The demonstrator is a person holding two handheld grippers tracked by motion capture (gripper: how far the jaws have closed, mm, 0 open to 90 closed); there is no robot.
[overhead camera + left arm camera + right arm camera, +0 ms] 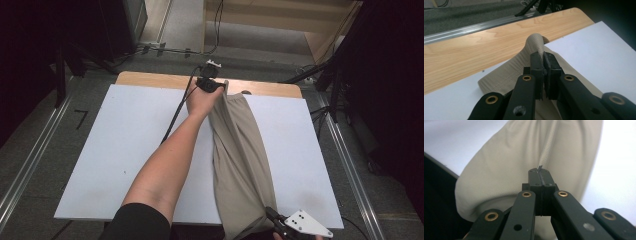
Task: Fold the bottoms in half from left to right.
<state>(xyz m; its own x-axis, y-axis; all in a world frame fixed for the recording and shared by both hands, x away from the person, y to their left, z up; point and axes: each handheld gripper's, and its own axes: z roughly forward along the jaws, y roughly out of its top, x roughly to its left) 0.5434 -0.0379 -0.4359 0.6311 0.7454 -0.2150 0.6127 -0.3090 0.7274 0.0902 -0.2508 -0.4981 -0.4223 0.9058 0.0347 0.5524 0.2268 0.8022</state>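
Beige cloth [242, 165] lies stretched in a long bunched strip across the white board [125, 150], running from the far edge to the near edge, a bit right of centre. Left gripper [210, 82] at far end, arm reaching fwd over the board; its jaws are pressed together on a raised fold of the cloth's hemmed edge, next to the wooden table [474, 50] strip. Right gripper [280, 225] at near edge, bottom of high view; jaws pinch the cloth's near end, which hangs slightly over the board edge.
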